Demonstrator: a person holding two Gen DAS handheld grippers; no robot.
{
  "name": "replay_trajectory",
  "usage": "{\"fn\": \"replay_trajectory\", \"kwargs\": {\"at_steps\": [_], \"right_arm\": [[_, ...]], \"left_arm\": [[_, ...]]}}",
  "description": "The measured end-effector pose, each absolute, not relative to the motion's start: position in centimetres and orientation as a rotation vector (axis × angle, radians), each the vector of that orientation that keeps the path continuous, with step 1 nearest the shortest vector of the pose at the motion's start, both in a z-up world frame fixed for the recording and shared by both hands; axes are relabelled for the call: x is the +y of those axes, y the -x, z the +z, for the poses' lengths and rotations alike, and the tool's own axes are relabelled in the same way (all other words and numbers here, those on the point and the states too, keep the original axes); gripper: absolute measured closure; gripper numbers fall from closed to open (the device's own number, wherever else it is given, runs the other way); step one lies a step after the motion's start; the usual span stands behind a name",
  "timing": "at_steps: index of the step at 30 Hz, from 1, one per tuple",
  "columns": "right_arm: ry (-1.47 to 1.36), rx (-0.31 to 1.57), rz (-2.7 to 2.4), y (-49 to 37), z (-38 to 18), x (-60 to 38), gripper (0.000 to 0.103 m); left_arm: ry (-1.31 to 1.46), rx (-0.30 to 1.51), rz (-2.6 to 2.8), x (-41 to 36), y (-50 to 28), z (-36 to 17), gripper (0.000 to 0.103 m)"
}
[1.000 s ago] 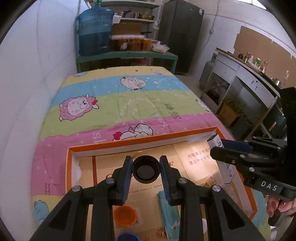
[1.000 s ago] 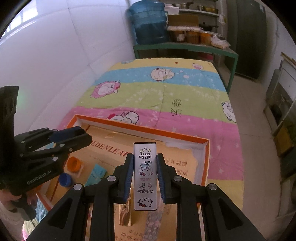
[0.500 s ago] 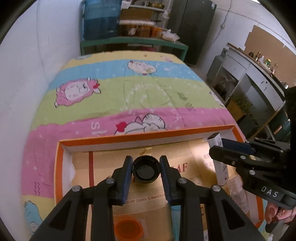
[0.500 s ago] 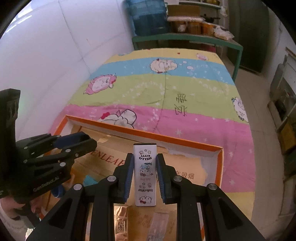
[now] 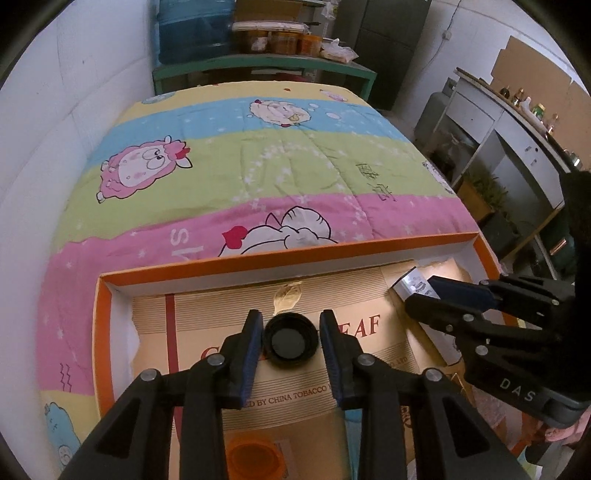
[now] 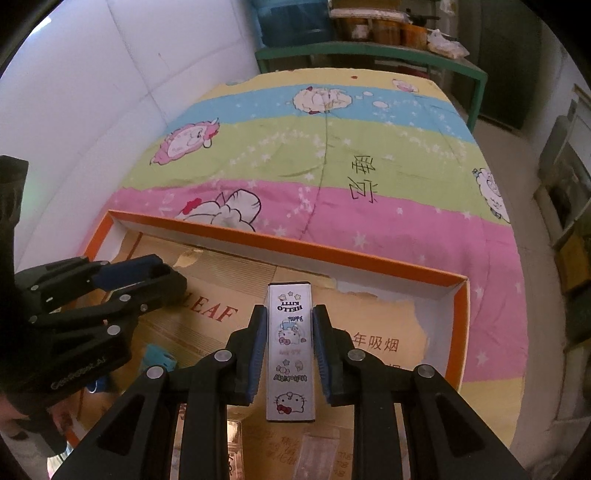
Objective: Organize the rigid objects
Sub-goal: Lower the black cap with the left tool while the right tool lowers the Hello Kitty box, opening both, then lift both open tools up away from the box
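Left gripper (image 5: 291, 341) clamps a round black plastic cap (image 5: 290, 340); right gripper (image 6: 290, 352) clamps a slim silver Hello Kitty case (image 6: 290, 350), over an orange-rimmed cardboard tray (image 5: 295, 256).

Black gripper (image 5: 291, 343) frames, blue-padded fingers (image 5: 250, 347), silver screws, white "DAS" lettering.

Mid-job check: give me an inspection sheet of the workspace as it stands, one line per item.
Surface: striped cartoon quilt on a bed; shallow orange-rimmed box lined with cardboard lies on it.
Job's things: black cap between the left gripper's fingers; Hello Kitty tin between the right gripper's fingers.
Clutter: orange lid and teal packet inside the box.
Grippers: left gripper shut on the cap; right gripper shut on the tin; both above the box.
Cables: nothing seen.
Surroundings: white wall left, green shelf with jars and blue water jug beyond the bed, cabinets right.
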State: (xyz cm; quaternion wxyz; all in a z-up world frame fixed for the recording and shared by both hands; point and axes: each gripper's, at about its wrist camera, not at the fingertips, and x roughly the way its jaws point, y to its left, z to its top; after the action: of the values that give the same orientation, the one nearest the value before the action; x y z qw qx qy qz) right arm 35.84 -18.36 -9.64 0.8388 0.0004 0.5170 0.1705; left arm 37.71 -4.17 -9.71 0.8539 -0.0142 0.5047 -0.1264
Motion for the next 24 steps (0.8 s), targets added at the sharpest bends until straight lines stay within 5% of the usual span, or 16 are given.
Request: {"fn": "replay_trajectory", "kwargs": {"at_steps": [4, 7, 24], "right_arm": [[0.008, 1.091, 0.363, -35.7, -9.6, -18.2, 0.071], [-0.003, 1.073, 0.359, -35.3, -9.3, -18.4, 0.064], [-0.041, 1.003, 0.369, -31.1, -5.9, -18.6, 0.063]], "left_arm": [[0.047, 1.057, -0.273, -4.0, -37.6, -9.6, 0.054], [0.045, 1.041, -0.277, -4.1, -37.2, -9.3, 0.053], [0.002, 0.874, -0.207, -3.8, -31.8, -4.4, 0.053]]}}
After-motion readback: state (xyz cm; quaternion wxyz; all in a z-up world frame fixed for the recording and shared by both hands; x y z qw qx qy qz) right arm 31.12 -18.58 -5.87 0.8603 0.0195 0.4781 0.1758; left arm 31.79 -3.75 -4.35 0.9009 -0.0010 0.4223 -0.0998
